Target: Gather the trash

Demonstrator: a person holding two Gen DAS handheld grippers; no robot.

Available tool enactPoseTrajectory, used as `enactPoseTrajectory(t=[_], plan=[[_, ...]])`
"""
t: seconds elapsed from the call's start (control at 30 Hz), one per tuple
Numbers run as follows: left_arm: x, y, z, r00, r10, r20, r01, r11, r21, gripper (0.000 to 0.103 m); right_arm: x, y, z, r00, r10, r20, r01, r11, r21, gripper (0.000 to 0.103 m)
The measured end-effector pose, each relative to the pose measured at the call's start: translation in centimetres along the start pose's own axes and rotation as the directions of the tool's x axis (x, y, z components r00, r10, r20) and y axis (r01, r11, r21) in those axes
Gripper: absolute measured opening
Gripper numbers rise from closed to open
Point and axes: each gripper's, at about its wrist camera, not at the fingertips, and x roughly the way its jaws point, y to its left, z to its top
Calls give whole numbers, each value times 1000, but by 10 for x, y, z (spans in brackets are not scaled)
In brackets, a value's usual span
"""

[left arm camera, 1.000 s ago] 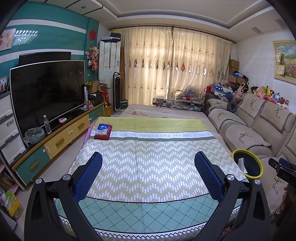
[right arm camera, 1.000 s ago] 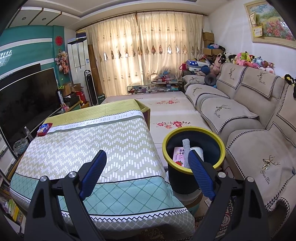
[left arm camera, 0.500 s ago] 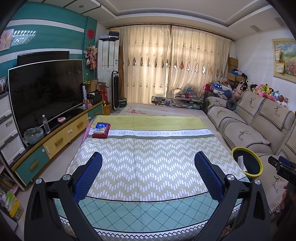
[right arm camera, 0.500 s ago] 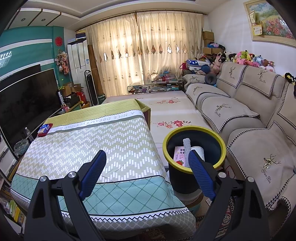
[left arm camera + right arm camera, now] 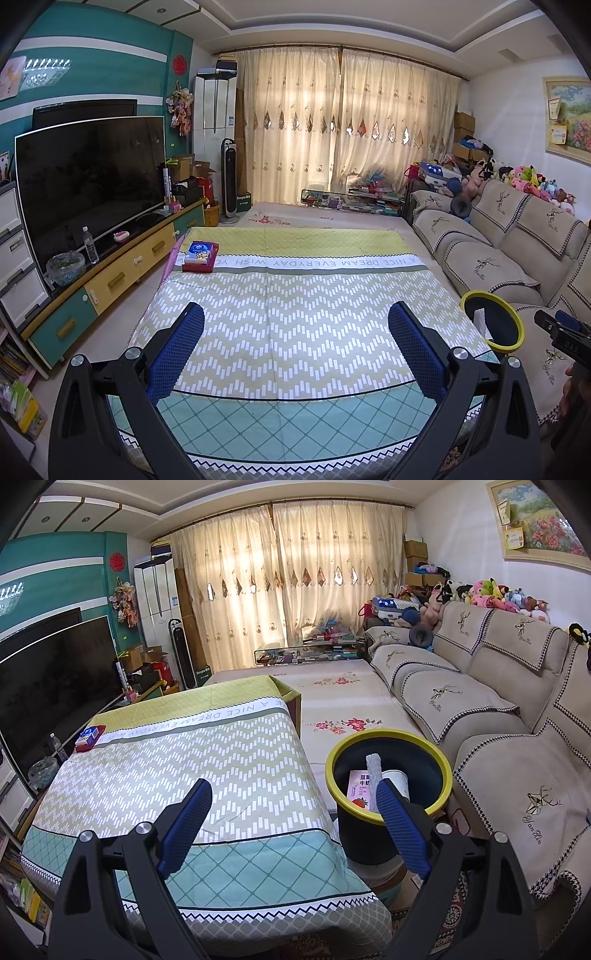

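A dark bin with a yellow rim [image 5: 388,738] stands on the floor between the table and the sofa; it also shows in the left wrist view [image 5: 511,325]. Inside it are a pink carton [image 5: 360,786], a white foam tube [image 5: 373,771] and a white cup [image 5: 397,781]. My left gripper [image 5: 295,343] is open and empty above the near part of the cloth-covered table [image 5: 295,295]. My right gripper [image 5: 293,823] is open and empty over the table's right edge, next to the bin.
A red and blue tissue box [image 5: 199,254] lies at the table's far left corner. A TV [image 5: 88,181] on a low cabinet [image 5: 110,277] stands to the left. A beige sofa [image 5: 498,720] runs along the right. A flowered mat [image 5: 332,701] covers the floor beyond.
Both grippers stay open and empty. The left view has shifted slightly; the right gripper has hardly moved.
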Motion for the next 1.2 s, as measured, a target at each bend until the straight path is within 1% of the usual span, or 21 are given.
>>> enactPoseTrajectory(t=[0.87,1.2], plan=[[2,-3,-2,1000,-4,-5,4,1000,1,98,1,2,-3,1000,1,-7,-1,1000,3,86],[12,-8,-8,999,-21,-36,20,1000,-2,98,3,3,-6,1000,1,-16,-1,1000,4,86]])
